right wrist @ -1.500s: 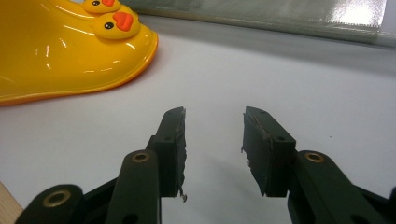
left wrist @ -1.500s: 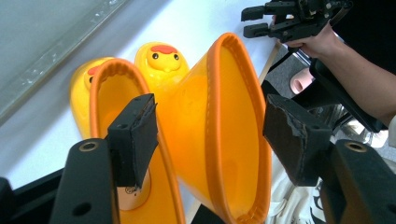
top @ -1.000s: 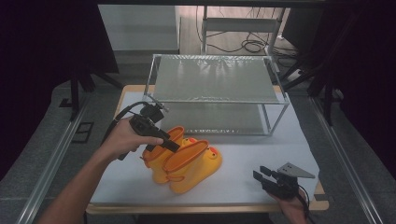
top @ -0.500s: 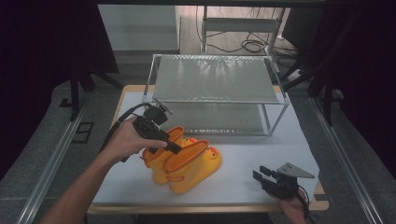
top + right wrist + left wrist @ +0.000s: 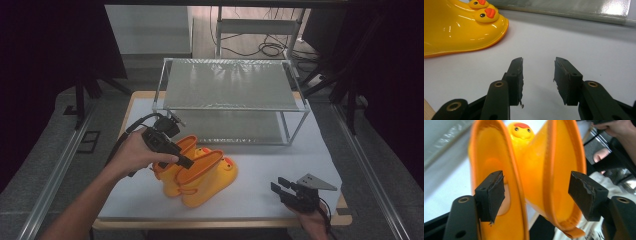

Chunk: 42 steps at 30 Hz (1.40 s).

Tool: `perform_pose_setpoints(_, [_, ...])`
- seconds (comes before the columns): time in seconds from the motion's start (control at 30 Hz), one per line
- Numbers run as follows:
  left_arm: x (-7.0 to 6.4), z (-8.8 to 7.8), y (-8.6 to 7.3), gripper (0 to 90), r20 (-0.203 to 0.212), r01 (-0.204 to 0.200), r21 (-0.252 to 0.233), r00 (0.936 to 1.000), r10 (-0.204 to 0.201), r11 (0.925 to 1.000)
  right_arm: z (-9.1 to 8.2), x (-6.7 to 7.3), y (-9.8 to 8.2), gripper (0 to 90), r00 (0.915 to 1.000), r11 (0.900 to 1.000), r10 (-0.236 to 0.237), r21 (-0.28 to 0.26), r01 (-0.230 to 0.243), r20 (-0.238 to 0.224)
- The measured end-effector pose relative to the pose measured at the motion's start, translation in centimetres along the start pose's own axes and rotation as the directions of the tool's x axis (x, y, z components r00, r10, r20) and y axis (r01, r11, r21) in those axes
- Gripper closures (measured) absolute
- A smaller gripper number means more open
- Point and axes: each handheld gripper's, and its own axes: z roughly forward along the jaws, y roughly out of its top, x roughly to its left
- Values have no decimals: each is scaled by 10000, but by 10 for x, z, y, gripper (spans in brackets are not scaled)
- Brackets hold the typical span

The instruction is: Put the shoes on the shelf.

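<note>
Left gripper (image 5: 536, 192) sat at tops of yellow duck boots (image 5: 200, 172), jaws spread wide, having just been opening; both boot cuffs between pads, untouched. Boots lay on white table (image 5: 280, 160), front of wire shelf (image 5: 230, 92). Right gripper (image 5: 537, 75) well apart, jaws parted, empty.

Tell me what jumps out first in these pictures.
The pair of yellow duck-faced boots on the white table, left of centre. The left gripper has open fingers straddling both boot cuffs. Behind stands a metal shelf rack.
</note>
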Motion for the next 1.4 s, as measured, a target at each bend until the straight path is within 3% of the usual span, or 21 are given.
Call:
perform_pose_setpoints(0.1, [-2, 5, 2, 296, -257, -66, 222, 9996, 72, 9997, 1, 0, 0, 579, 10000, 10000, -43, -4, 43, -17])
perform_pose_setpoints(0.23, [0, 10, 5, 303, -297, 51, 316, 9995, -42, 9995, 0, 1, 0, 579, 10000, 10000, -39, -33, 39, -19])
perform_pose_setpoints(0.6, [2, 32, 11, 426, -560, 382, 619, 9978, -348, 9973, 0, 0, 0, 579, 10000, 10000, 12, -40, -12, -8])
perform_pose_setpoints(0.73, [3, 32, 12, 550, -580, 443, 480, 9975, -415, 9979, -1, -1, 0, 579, 10000, 10000, 29, -34, -29, 41])
perform_pose_setpoints(0.87, [4, 31, 11, 743, -485, 441, 345, 9979, -424, 9984, 0, -1, 0, 579, 10000, 10000, 60, -2, -60, 40])
perform_pose_setpoints(0.97, [3, 30, 11, 809, -694, 351, 332, 9970, -327, 9988, 0, -1, 0, 579, 10000, 10000, 48, -1, -48, 55])
perform_pose_setpoints(1.2, [6, 27, 12, 821, -651, 324, 98, 9974, -317, 9994, 0, -1, 1, 580, 10000, 10000, 67, -55, -67, 65])
perform_pose_setpoints(1.4, [3, 16, 26, 823, -144, 174, 139, 9997, -172, 9998, -2, -4, 1, 580, 9998, 9997, 173, -158, -172, 112])
